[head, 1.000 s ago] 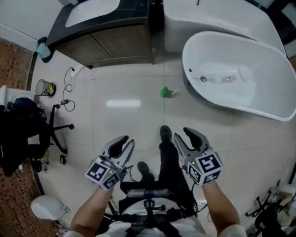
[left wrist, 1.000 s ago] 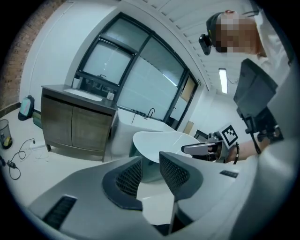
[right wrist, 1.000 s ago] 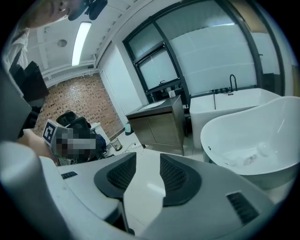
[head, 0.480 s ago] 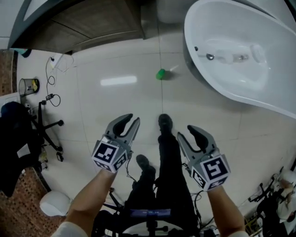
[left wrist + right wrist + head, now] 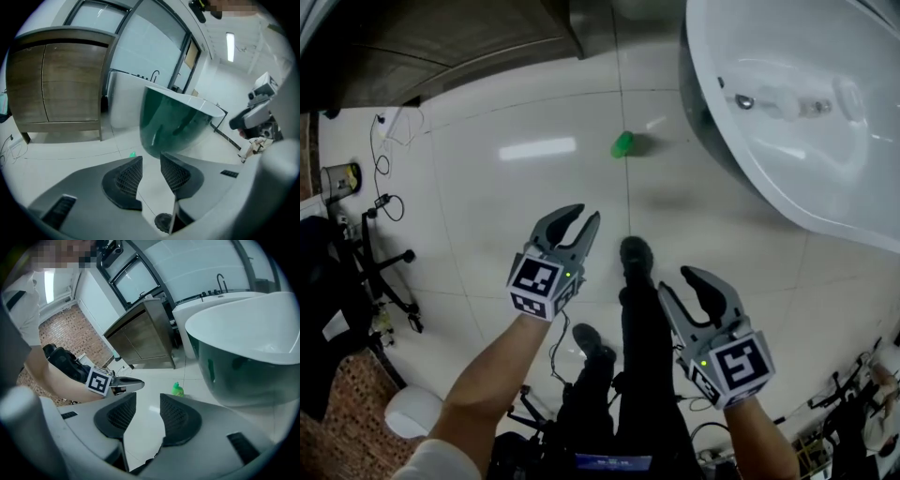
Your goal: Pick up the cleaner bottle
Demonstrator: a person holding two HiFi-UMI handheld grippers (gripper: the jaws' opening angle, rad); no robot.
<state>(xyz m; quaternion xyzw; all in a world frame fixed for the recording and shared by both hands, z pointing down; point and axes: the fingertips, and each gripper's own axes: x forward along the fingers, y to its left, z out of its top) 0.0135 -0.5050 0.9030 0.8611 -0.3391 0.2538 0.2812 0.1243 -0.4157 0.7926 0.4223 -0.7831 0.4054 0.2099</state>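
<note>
Head view: bottle sits on the floor near the tub, well ahead of left gripper and right gripper

Left gripper view: jaws slightly apart, empty; bottle far off, over the left jaw tip

Right gripper view: jaws apart, empty; bottle beyond the right jaw. Centre it between the jaws and widen them before closing

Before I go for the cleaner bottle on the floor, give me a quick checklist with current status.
1. Cleaner bottle in view, on the floor beside the bathtub: ok.
2. Bottle standing upright: ok, going by the right gripper view.
3. Left gripper jaws apart, nothing between: ok.
4. Right gripper jaws apart, nothing between: ok.
5. Bottle between either gripper's jaws: not ok, both are short of it.
</note>
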